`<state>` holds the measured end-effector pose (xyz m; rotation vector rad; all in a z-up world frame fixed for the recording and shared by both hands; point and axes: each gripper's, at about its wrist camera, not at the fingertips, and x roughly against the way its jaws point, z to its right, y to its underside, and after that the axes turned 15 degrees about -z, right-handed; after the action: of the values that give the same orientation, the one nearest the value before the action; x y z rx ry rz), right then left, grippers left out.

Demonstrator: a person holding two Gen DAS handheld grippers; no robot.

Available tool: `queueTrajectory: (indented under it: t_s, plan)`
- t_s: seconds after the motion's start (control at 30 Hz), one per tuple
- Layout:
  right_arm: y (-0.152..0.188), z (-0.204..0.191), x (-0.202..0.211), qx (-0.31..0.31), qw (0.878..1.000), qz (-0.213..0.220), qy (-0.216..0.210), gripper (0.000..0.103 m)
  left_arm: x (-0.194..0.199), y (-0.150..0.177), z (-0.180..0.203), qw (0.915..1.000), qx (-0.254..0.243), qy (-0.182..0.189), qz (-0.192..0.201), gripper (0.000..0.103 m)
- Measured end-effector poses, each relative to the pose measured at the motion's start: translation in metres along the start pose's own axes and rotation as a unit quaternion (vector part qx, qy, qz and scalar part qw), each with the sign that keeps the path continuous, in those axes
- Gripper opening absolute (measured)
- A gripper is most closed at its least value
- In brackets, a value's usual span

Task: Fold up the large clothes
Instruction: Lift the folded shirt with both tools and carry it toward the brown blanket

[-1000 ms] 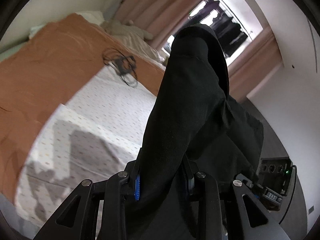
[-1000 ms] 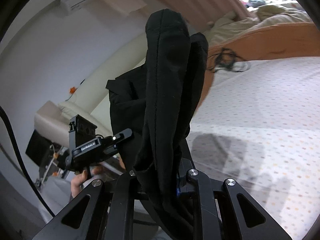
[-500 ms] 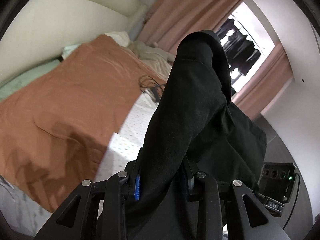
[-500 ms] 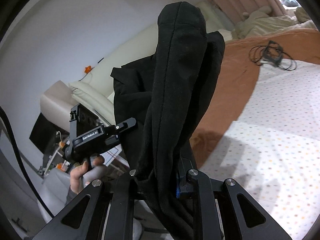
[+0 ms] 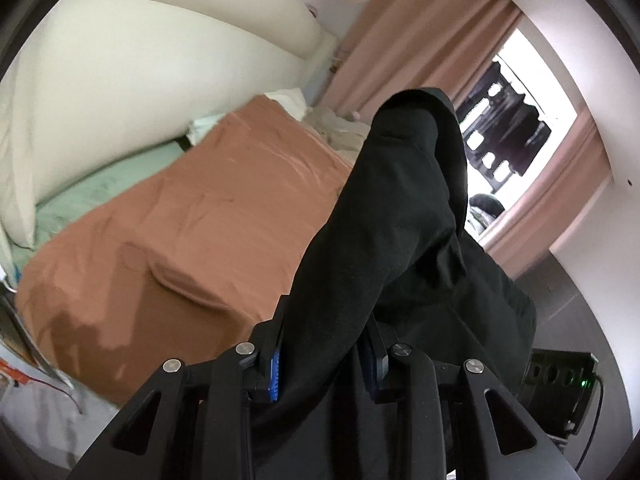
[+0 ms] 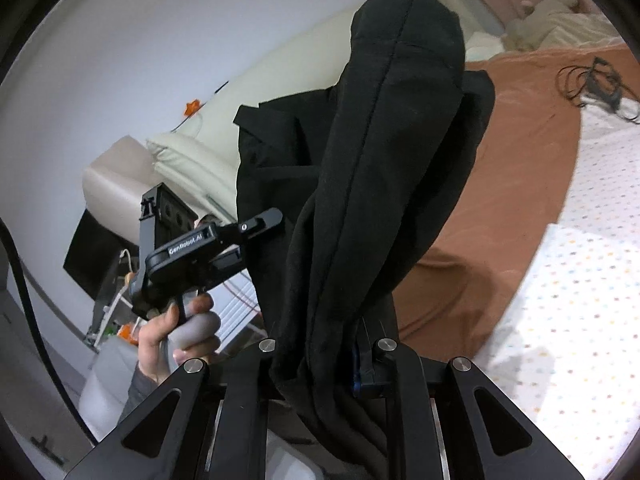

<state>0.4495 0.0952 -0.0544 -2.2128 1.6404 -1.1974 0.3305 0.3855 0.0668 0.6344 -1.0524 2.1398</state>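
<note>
A large black garment (image 5: 384, 240) is held up in the air above the bed by both grippers. My left gripper (image 5: 324, 360) is shut on a bunched edge of it, and the cloth rises over the fingers and hides the fingertips. My right gripper (image 6: 320, 360) is shut on another edge of the same garment (image 6: 380, 168), which drapes over its fingers. In the right wrist view the left gripper (image 6: 256, 228) shows from the side, held in a hand, clamped on the cloth. The garment's lower part is out of view.
The bed has a brown blanket (image 5: 168, 224) and a white dotted sheet (image 6: 572, 300). A tangled black cable (image 6: 592, 84) lies on the bed. A cream headboard (image 5: 140, 80), pink curtains (image 5: 420, 40) and a window (image 5: 508, 128) lie beyond. A crumpled beige quilt (image 6: 556, 20) lies at the far end.
Both grippers have swung with the black garment toward the headboard side. The dotted sheet has left the left view and the brown blanket fills it. Both grips are unchanged.
</note>
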Motion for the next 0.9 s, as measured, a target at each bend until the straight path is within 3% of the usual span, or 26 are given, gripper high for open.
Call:
queueTrajectory:
  t_s: [0.17, 0.37, 0.63, 0.9]
  plan:
    - [-0.014, -0.013, -0.034, 0.019, 0.999, -0.021, -0.017, 0.018, 0.01, -0.008, -0.029, 0.9996, 0.017, -0.021, 0.011, 0.031]
    - [-0.034, 0.0, -0.071, 0.015, 0.998, -0.04, -0.035, 0.018, 0.002, -0.029, -0.057, 0.9976, 0.03, -0.062, 0.011, 0.031]
    - [-0.047, 0.041, -0.128, -0.014, 0.993, -0.082, -0.079, 0.018, -0.036, -0.061, -0.102, 0.9925, 0.049, -0.111, -0.014, 0.031]
    - [-0.057, 0.106, -0.179, -0.069, 0.985, -0.113, -0.108, 0.018, -0.091, -0.082, -0.148, 0.9855, 0.067, -0.15, -0.043, 0.031]
